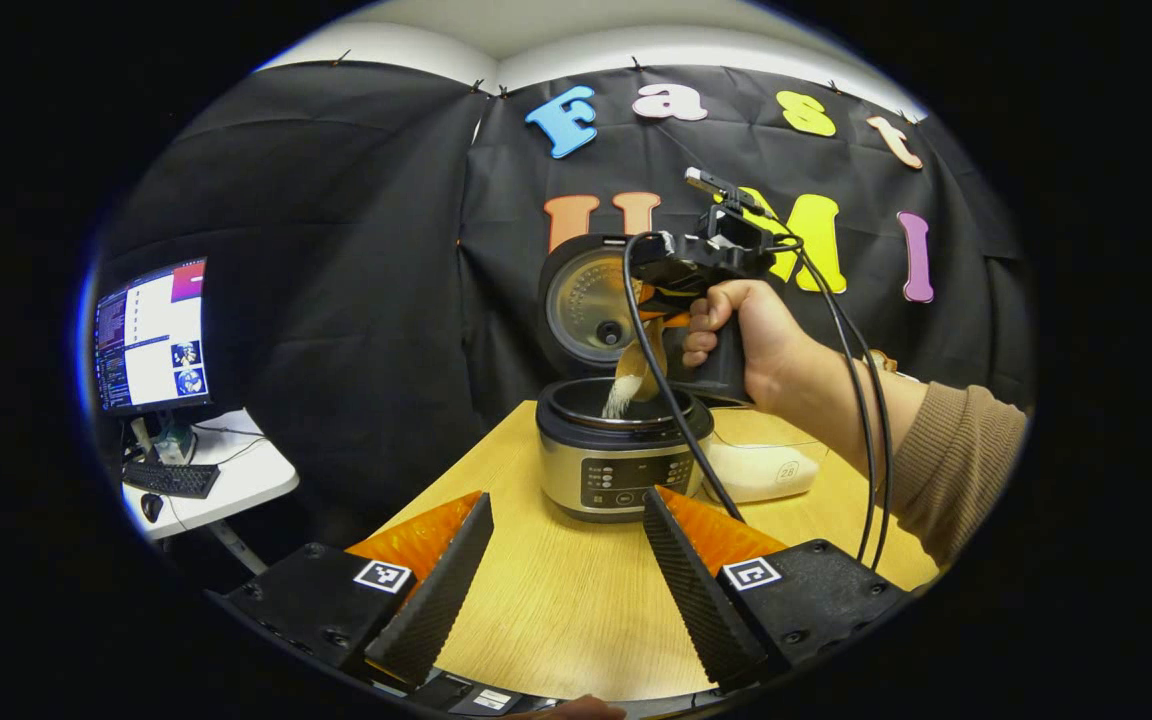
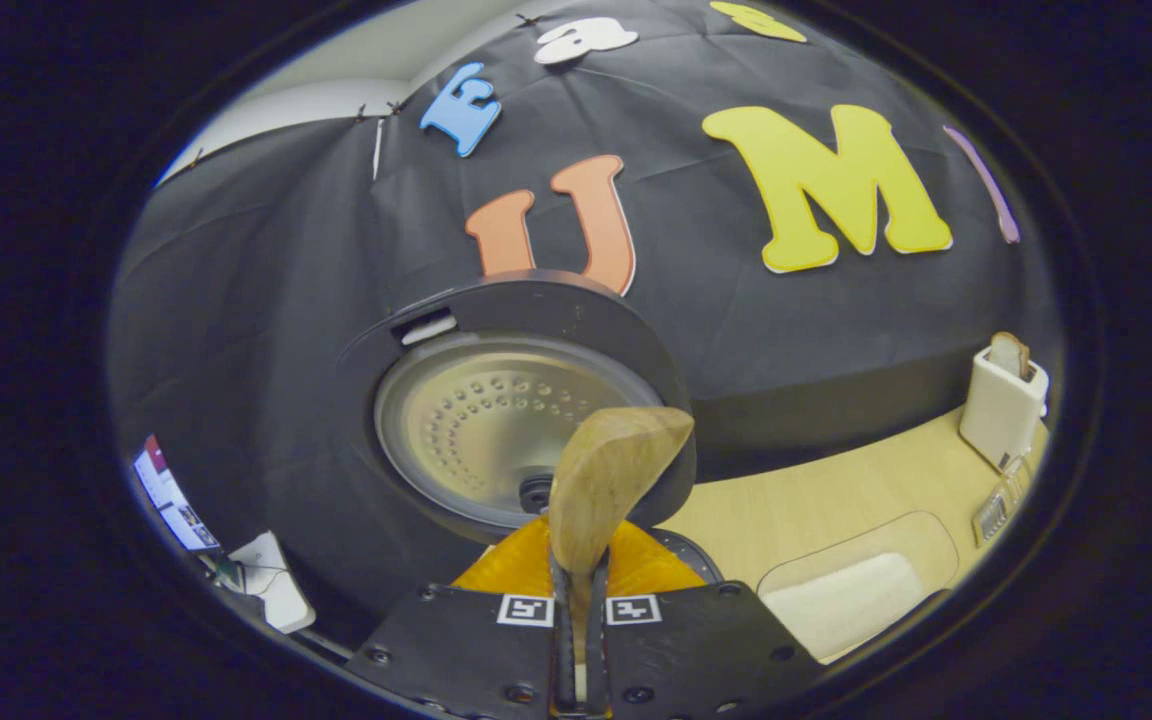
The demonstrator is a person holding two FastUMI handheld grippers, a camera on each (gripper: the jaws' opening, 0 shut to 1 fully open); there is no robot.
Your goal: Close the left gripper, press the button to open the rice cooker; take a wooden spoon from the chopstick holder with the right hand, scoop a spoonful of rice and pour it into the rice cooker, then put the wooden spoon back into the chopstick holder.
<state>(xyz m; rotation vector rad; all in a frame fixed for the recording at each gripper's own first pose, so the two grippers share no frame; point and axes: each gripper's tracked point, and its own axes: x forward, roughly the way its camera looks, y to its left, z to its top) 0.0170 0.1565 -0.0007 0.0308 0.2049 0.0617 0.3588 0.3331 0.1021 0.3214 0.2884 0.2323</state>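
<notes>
Left gripper view: the left gripper (image 1: 556,560) hangs low over the wooden table (image 1: 576,610), its two fingers spread wide apart with nothing between them. Straight ahead of the fingers stands the rice cooker (image 1: 621,455), its lid (image 1: 586,305) swung up and back so the metal inner plate faces the camera. Above the open pot, a hand (image 1: 746,335) grips the right gripper (image 1: 651,310); its fingertips are hidden behind the black cable and the housing, so their state cannot be read from this view. The wooden spoon (image 1: 636,370) tilts bowl-down over the pot, and a thin stream of rice (image 1: 619,398) falls from it toward the inner pot. A pale rice tray (image 1: 766,470) lies just right of the cooker, partly hidden by the cable. A monitor (image 1: 151,335) and keyboard (image 1: 169,479) sit far left, their details too small to make out.

Right gripper view: the right gripper (image 2: 578,610) is clamped on the spoon handle, both fingers pressing against it; the handle's lower end is cut off by the housing. The spoon's bowl (image 2: 611,470) rises ahead of the fingertips, its back toward the camera, so any contents are hidden. Behind it stands the raised lid (image 2: 506,400). To the right of the fingers lie the tray of rice (image 2: 846,590) and, farther off, the white chopstick holder (image 2: 1004,400), with one utensil end protruding.
</notes>
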